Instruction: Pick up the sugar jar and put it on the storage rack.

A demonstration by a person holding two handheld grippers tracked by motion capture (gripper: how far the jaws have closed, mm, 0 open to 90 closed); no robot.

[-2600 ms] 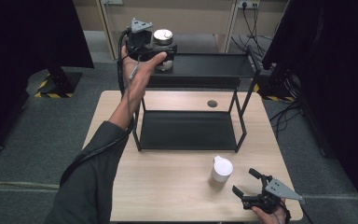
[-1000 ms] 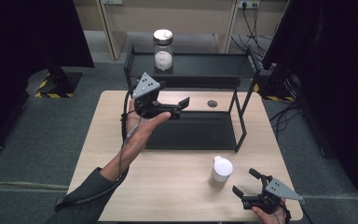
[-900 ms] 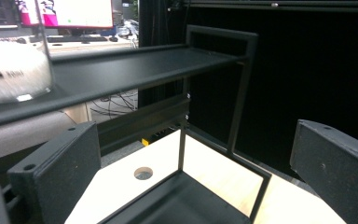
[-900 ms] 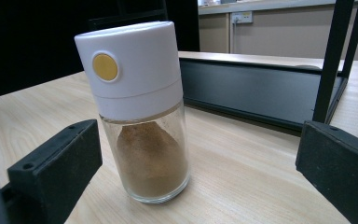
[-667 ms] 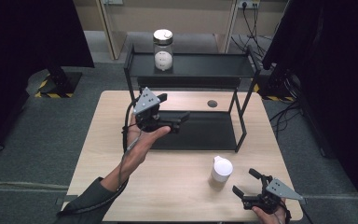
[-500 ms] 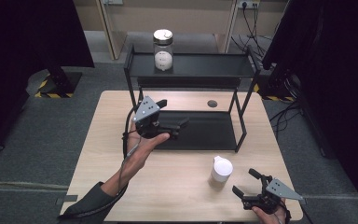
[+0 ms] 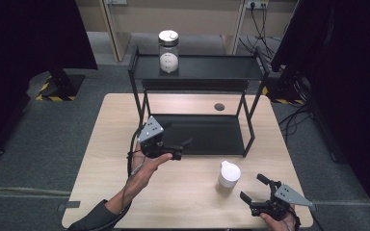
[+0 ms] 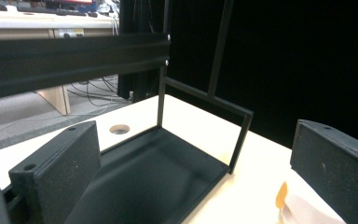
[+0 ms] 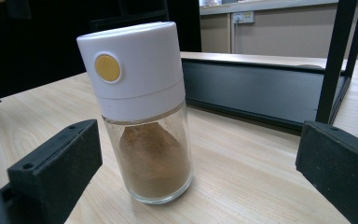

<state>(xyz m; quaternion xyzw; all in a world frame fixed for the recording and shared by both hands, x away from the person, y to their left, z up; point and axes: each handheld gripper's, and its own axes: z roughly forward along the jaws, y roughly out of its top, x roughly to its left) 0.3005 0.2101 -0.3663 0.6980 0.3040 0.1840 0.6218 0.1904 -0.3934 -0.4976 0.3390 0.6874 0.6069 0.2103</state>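
The 2-tier black rack (image 7: 197, 96) stands just ahead of the left gripper (image 7: 180, 148), jaws spread and empty, while the white-capped spice jar (image 7: 229, 176) stands upright just ahead of the right gripper (image 7: 254, 188), jaws spread.

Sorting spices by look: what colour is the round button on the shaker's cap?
Yellow-orange, on the white cap; clearest in the right gripper view.

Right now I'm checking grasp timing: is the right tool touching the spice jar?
Apart. In the right gripper view the spice jar stands between the open jaws with bare table showing on both sides; the high view shows the right tool short of it.
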